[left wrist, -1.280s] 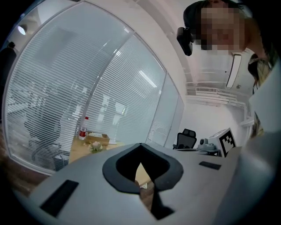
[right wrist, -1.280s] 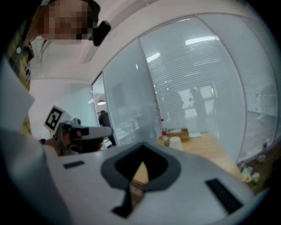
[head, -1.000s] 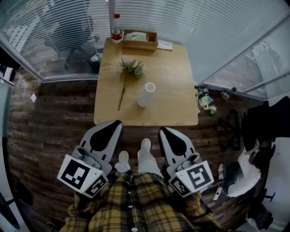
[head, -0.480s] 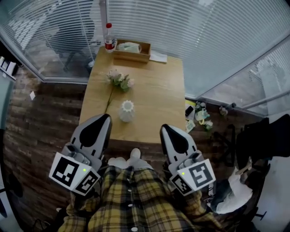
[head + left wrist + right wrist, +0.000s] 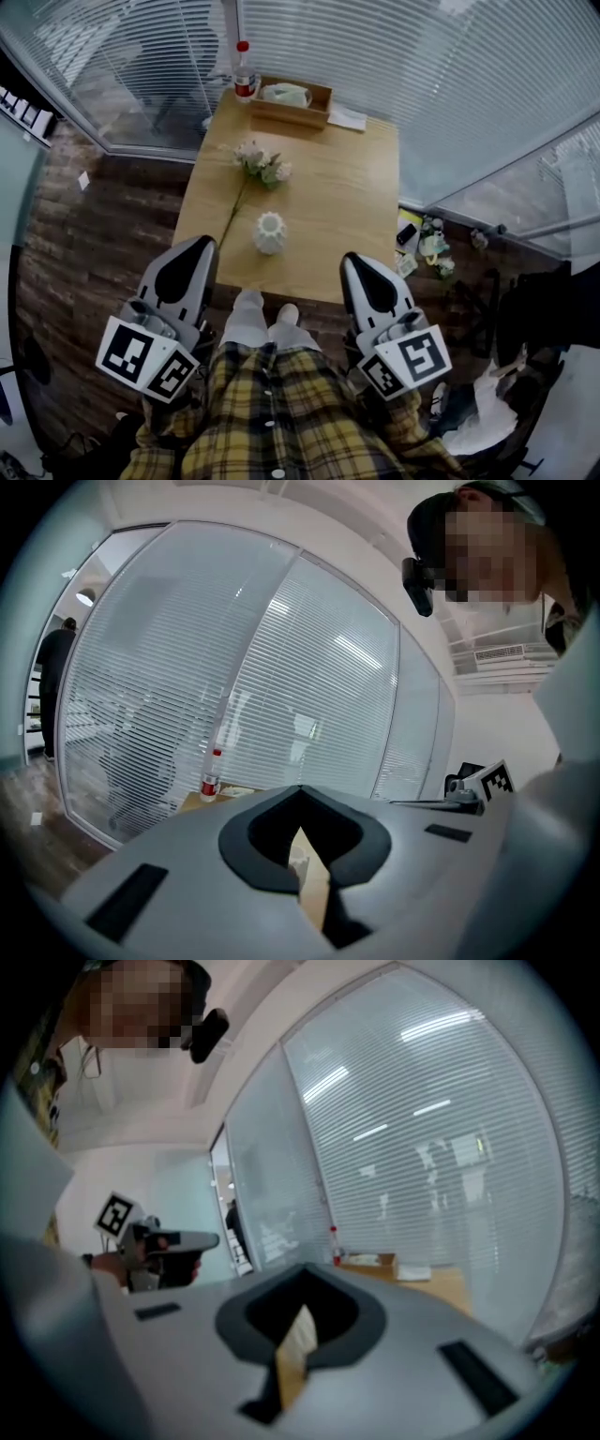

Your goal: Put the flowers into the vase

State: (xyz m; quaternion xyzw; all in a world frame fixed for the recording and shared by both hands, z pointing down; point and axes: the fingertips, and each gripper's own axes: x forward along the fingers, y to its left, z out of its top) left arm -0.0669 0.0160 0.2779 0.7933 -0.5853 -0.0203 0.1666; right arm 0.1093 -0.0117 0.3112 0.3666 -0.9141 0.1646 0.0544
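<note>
A bunch of pale pink flowers (image 5: 262, 165) with a long green stem lies on the wooden table (image 5: 347, 206), left of its middle. A small white ribbed vase (image 5: 270, 232) stands upright just beyond the stem's lower end, near the table's near edge. My left gripper (image 5: 203, 243) is shut and empty, its tip at the table's near left corner, left of the vase. My right gripper (image 5: 352, 259) is also shut and empty, at the near edge to the right of the vase. Both point at the table, about level.
At the table's far end stand a red-capped bottle (image 5: 244, 81), a shallow wooden tray (image 5: 292, 101) and a sheet of paper (image 5: 347, 117). Glass walls with blinds enclose the far and right sides. Small items lie on the brick floor (image 5: 429, 248) to the right.
The table has come closer in the head view. Both grippers moved forward from below the table's near edge up to it, staying shut. The flowers and vase have not moved.
</note>
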